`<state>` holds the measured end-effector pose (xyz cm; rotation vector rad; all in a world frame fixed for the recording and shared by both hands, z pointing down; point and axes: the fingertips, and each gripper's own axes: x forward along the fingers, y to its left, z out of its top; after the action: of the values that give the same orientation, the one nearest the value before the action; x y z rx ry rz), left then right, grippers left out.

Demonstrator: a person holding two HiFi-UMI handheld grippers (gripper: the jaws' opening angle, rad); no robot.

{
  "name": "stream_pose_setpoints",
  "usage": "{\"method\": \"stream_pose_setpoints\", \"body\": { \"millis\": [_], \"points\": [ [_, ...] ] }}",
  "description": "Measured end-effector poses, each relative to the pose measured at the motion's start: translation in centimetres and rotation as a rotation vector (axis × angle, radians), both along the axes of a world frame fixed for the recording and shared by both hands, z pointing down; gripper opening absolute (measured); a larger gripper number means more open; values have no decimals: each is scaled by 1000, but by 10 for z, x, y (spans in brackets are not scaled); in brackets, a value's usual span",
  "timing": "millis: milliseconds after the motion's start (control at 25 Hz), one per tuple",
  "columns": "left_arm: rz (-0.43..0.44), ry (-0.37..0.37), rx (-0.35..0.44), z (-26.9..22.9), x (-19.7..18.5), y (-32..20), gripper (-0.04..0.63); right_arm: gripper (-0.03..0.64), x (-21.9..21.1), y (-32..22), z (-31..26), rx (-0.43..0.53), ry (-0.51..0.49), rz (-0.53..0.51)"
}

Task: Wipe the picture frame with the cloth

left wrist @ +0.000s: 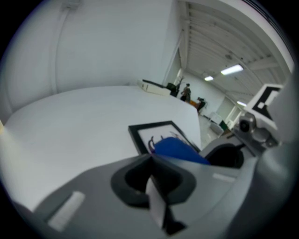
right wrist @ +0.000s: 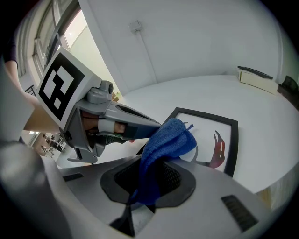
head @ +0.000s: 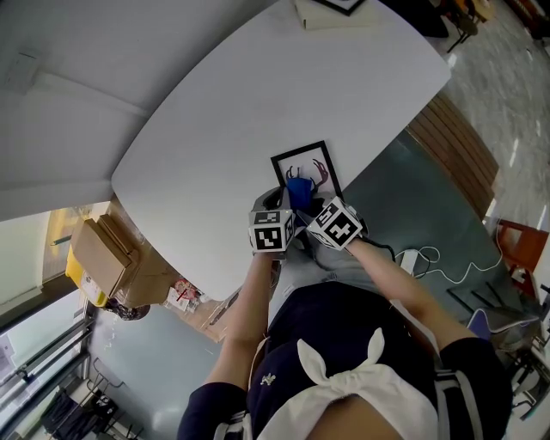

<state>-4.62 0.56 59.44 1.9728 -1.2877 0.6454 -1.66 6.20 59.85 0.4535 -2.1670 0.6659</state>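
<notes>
A black picture frame (head: 320, 163) with a red and dark print lies flat near the near edge of the white table (head: 223, 129). A blue cloth (head: 299, 191) rests on its near part. My right gripper (head: 302, 206) is shut on the blue cloth (right wrist: 164, 140), which bulges out over the picture frame (right wrist: 219, 140). My left gripper (head: 278, 203) sits just left of it, by the frame's near left corner. In the left gripper view its jaws (left wrist: 152, 158) meet, with nothing seen between them; the picture frame (left wrist: 148, 133) and the cloth (left wrist: 180, 150) lie just beyond.
A flat book or box (head: 331, 10) lies at the table's far end. Cardboard boxes (head: 103, 258) stand on the floor at the left. A cable with an adapter (head: 414, 258) and a red chair (head: 520, 245) are on the floor at the right.
</notes>
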Motion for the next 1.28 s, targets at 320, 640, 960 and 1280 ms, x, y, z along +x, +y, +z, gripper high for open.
{"method": "stream_pose_setpoints", "body": {
  "millis": [320,640,960,1280],
  "points": [
    [3,-11,0,0,1,0,3,66,0,0,-2,22,1,-6],
    [4,-17,1,0,1,1,3,66,5,0,-1,26,4,0],
    [7,-27,5,0,1,0,3,66,12,-2,-4,31,0,6],
    [7,-33,8,0,1,1,3,66,21,-4,-2,40,6,24]
  ]
}}
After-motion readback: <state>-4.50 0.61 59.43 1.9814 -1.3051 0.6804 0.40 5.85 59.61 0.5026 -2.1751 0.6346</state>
